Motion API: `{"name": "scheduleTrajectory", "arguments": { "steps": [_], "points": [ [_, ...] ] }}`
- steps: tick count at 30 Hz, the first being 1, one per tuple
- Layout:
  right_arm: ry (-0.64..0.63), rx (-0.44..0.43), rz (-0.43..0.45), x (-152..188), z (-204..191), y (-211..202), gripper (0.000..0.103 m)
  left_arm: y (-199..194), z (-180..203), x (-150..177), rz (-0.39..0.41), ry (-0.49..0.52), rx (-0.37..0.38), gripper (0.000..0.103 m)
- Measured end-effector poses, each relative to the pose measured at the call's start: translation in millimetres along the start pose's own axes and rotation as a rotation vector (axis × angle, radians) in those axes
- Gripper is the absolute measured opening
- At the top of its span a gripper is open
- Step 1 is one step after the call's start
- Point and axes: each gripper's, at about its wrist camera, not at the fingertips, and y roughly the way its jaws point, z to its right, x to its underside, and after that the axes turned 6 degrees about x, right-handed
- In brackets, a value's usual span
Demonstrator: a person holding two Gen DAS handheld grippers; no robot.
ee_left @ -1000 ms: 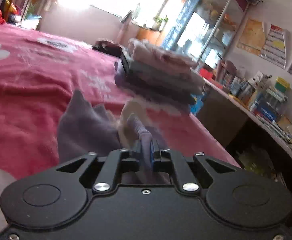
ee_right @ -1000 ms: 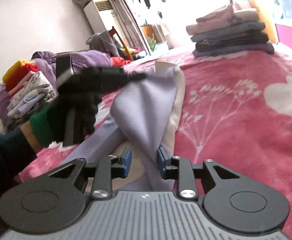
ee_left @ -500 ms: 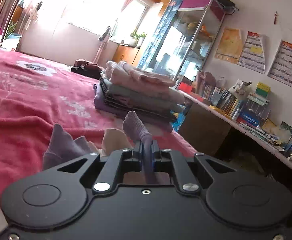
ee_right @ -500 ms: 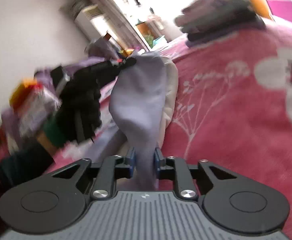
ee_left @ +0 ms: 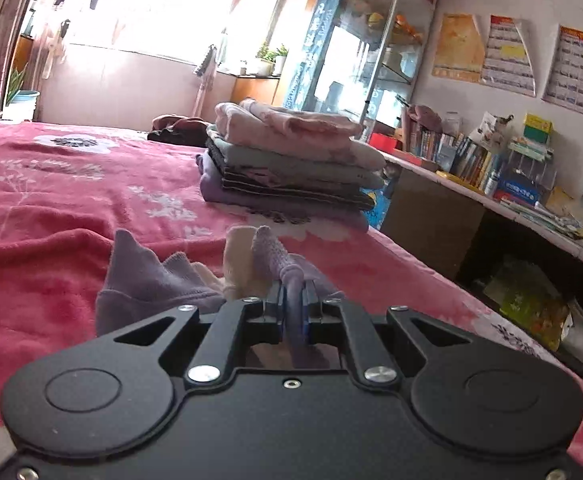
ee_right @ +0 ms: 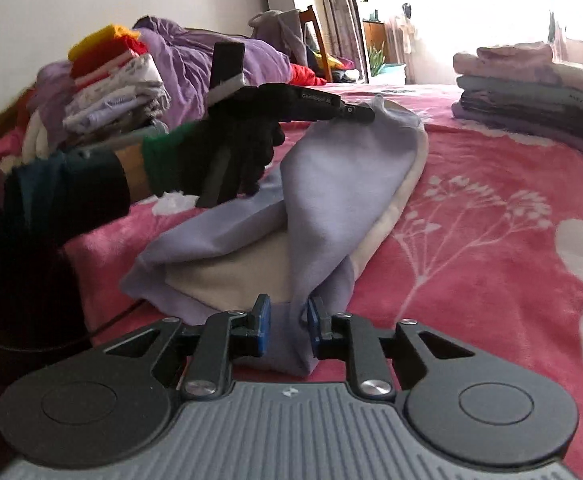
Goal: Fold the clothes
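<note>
While both ends of the lilac garment are up off the pink floral blanket, the step in hand reads as a fold in progress: one edge lifted and carried over the part of the garment that lies flat. Landmark: the folded stack at the far side of the bed. Garment lies on the blanket on the near side of that stack, well apart from it, cream lining showing along the edge that faces the stack. Left gripper, held in a black-gloved hand: fingers pressed together on a thin roll of the lilac cloth, which stands up between them and points toward the stack in the left wrist view; in the right wrist view the same gripper tip pinches the garment's far corner, raised. Right gripper: blue pads set a little apart with a bunched corner of the cloth between them; grip looks loose, and whether both pads press the fabric I cannot tell. Unfolded heap of laundry sits far from the stack, behind the gloved hand. Next move, by my judgement: bring both held corners across together and lay them square on the flat portion, keeping tension even so the lining does not roll out, then let go.
</note>
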Motion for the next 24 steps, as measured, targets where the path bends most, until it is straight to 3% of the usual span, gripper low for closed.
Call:
{"name": "scheduleTrajectory", "arguments": {
  "steps": [5, 8, 11, 12, 16, 18, 21, 22, 24],
  "points": [
    [0.017, 0.022, -0.007, 0, 8, -5, 0.022, -7, 2, -8, 0.056, -0.03, 0.052, 0.004],
    [0.017, -0.004, -0.002, -4, 15, -10, 0.022, 9, 8, -5, -0.073, 0.061, -0.054, 0.004],
    [0.037, -0.027, 0.039, -12, 29, -22, 0.022, 24, 18, 0, -0.217, 0.2, -0.151, 0.028],
    [0.056, -0.033, 0.065, -15, 36, -27, 0.022, 21, 24, -2, -0.212, 0.253, -0.178, 0.028],
    [0.147, -0.072, 0.235, -30, 46, -30, 0.022, -11, 37, -22, -0.137, 0.266, -0.127, 0.028],
    [0.127, -0.079, 0.26, -39, 37, -13, 0.022, -25, 43, -26, -0.128, 0.284, -0.091, 0.028],
    [0.076, -0.021, 0.234, -43, 22, 19, 0.022, -38, 46, -21, -0.163, 0.27, 0.066, 0.028],
    [0.064, 0.019, 0.182, -40, 19, 30, 0.023, -38, 46, -16, -0.18, 0.27, 0.101, 0.028],
    [0.025, 0.094, 0.047, -33, 14, 55, 0.025, -21, 42, 1, -0.272, 0.275, 0.083, 0.031]
  ]
}}
